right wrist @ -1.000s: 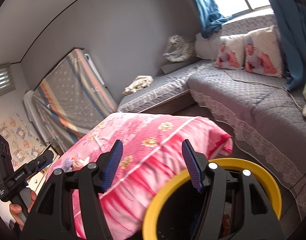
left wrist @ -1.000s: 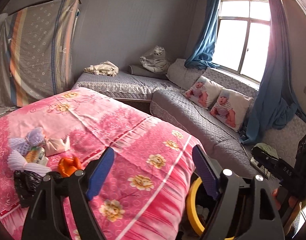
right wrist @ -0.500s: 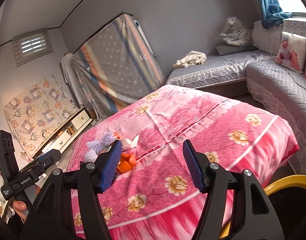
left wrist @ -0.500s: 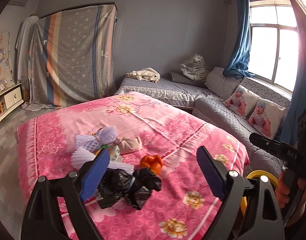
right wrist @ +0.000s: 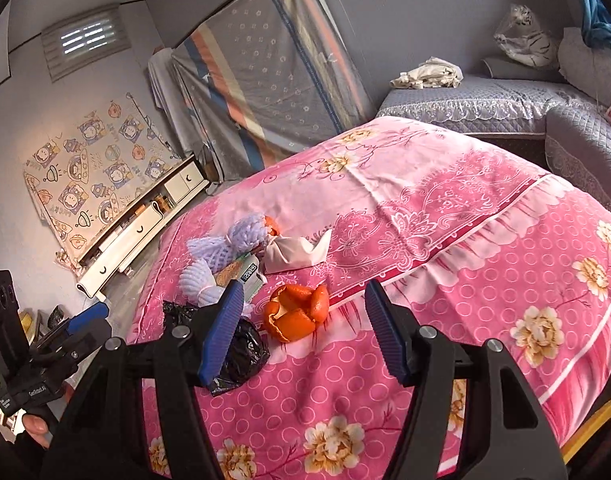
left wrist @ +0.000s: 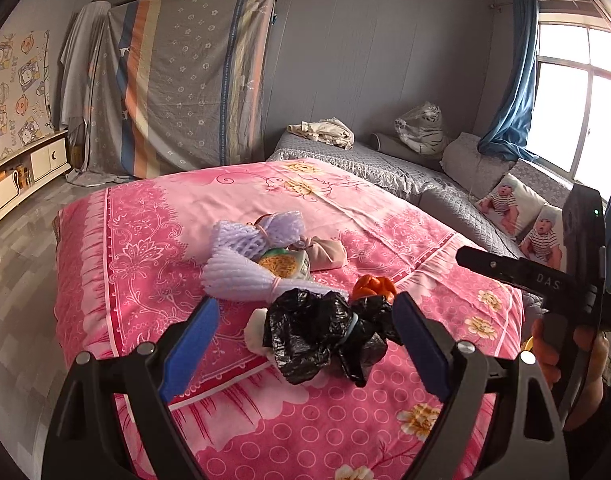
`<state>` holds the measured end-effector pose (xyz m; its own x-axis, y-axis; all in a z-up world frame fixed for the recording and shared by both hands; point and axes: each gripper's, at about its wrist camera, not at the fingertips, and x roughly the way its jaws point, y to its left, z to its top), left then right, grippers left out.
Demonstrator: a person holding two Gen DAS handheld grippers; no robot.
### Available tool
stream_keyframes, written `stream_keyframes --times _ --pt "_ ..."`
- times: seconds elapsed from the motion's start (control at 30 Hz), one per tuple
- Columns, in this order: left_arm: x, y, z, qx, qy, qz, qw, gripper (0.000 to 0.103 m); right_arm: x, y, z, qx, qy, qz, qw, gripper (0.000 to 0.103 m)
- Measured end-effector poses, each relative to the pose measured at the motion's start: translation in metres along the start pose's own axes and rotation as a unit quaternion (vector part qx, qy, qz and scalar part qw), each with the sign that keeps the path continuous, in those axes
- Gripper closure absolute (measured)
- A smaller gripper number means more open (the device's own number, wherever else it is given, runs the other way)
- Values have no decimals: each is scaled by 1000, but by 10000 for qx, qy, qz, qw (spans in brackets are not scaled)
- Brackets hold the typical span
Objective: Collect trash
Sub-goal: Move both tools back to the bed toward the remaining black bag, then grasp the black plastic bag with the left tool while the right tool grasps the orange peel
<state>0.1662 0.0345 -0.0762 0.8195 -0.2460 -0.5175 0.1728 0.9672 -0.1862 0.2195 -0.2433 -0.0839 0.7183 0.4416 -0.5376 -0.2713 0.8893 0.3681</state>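
Pink floral bed cover point(left wrist: 177, 216) carried all the trash, none collected yet; lay in one cluster near the front edge: purple foam netting point(left wrist: 241, 236), beige cloth bundle point(left wrist: 325, 254), crumpled black plastic bag point(left wrist: 321, 336), snack wrapper point(left wrist: 283, 264), orange peel point(right wrist: 297, 312); left gripper point(left wrist: 305, 332) hovered with fingers spread wide around the bag, not pressing it; right gripper point(right wrist: 301, 332) hung over the peel, fingers apart, holding nothing.

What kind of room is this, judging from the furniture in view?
Most likely a bedroom or bed-sitting room in a home: a pink floral bedspread covers a bed, a grey quilted corner sofa with cushions lines the wall, and blue curtains hang beside a window.
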Motion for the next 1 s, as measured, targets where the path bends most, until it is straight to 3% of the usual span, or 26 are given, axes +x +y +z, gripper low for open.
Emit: stream_keyframes --times 0.47,1.0 --pt "38 18 -15 -201 414 -127 9989 18 77 2 -7 65 699 -104 9975 46" --pt "64 16 -17 -207 622 -384 9971 20 106 -3 -13 124 1034 -252 9942 51"
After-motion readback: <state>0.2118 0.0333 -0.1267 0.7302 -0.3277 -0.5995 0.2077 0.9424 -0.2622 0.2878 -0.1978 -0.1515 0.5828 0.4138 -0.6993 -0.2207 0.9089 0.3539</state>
